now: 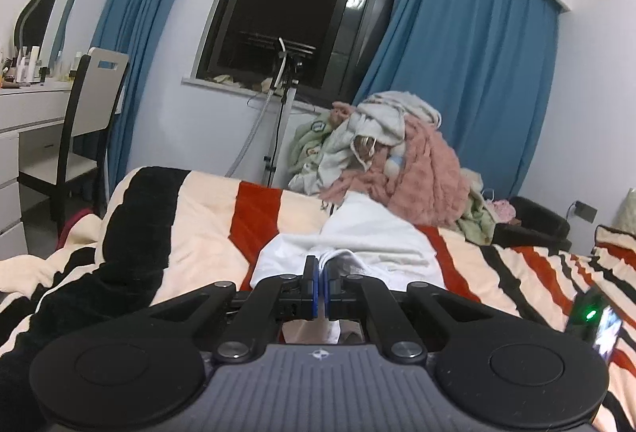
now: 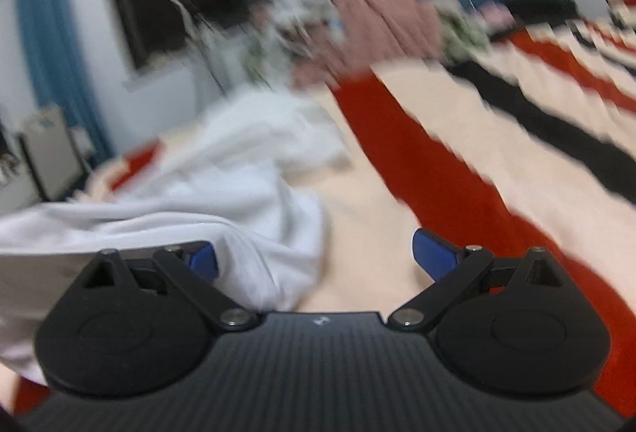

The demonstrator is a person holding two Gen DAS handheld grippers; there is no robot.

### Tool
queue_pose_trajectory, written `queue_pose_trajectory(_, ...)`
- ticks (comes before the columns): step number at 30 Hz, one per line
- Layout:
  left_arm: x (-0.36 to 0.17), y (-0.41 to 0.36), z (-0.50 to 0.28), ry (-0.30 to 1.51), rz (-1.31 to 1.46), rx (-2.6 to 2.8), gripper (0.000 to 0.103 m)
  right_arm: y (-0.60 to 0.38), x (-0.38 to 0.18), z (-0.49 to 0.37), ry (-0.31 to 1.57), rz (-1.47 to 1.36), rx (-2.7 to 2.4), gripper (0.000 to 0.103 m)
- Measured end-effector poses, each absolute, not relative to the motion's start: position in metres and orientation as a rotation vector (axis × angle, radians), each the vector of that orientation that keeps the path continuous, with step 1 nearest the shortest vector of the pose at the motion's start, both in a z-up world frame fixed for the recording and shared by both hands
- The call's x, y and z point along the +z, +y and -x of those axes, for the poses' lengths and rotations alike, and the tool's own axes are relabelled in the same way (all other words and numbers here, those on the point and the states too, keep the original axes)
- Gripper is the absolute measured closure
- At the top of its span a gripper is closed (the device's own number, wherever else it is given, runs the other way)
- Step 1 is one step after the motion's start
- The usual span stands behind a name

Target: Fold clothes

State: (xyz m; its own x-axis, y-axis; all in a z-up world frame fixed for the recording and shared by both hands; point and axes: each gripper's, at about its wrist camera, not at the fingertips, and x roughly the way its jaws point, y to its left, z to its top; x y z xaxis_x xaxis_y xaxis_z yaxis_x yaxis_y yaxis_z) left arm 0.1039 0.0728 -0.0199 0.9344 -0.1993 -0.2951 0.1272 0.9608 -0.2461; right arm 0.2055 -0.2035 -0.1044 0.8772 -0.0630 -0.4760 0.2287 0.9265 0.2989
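Note:
A white garment point(image 1: 357, 237) lies on the striped bedspread point(image 1: 190, 233) in the left wrist view. My left gripper point(image 1: 322, 273) is shut on a bunched edge of this garment, with white cloth pinched between its blue pads. In the blurred right wrist view the same white garment point(image 2: 206, 185) lies crumpled to the left. My right gripper point(image 2: 314, 257) is open and empty, its blue fingers point(image 2: 433, 253) spread wide, the left one against the garment's near edge.
A heap of pink, green and white clothes point(image 1: 389, 161) sits at the bed's far side under the window. A black-and-white chair point(image 1: 87, 121) and a dressing table point(image 1: 28, 106) stand at the left. A phone with a green light point(image 1: 596, 316) lies on the bed at the right.

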Motion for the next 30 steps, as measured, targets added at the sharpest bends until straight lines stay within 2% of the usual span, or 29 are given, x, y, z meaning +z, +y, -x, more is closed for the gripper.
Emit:
queue_pose_trajectory(3,-0.02,0.073,-0.102,0.32,0.237,-0.162,0.101,-0.208,-0.109,-0.203,0.492,-0.356,-0.19,0.004)
queue_pose_trajectory(9,-0.012,0.087,-0.091,0.278,0.304,-0.145,0.101,-0.197,-0.053,-0.157,0.172,-0.103,-0.348,0.004)
queue_pose_trajectory(14,-0.006,0.093,-0.085,0.275,0.331,-0.141,0.101,-0.2,-0.051,-0.145,0.261,-0.097,-0.319,0.004)
queue_pose_trajectory(18,-0.019,0.093,-0.096,0.396,0.314,-0.094,0.1,-0.194,-0.045,-0.132,0.185,-0.078,-0.288,0.004)
queue_pose_trajectory(22,-0.038,0.088,-0.113,0.553,0.257,-0.047,0.087,-0.19,-0.036,-0.133,0.146,-0.049,-0.234,0.004)
queue_pose_trajectory(25,-0.056,0.086,-0.125,0.665,0.229,-0.035,0.087,-0.186,-0.04,-0.14,0.171,-0.027,-0.201,0.004)
queue_pose_trajectory(27,-0.062,0.084,-0.128,0.679,0.196,-0.026,0.079,-0.184,-0.04,-0.145,0.184,-0.015,-0.196,0.004)
queue_pose_trajectory(29,-0.063,0.083,-0.126,0.676,0.165,-0.014,0.062,-0.184,-0.039,-0.149,0.187,-0.012,-0.189,0.004)
queue_pose_trajectory(30,-0.063,0.083,-0.124,0.672,0.151,-0.007,0.056,-0.184,-0.038,-0.149,0.187,-0.013,-0.186,0.004)
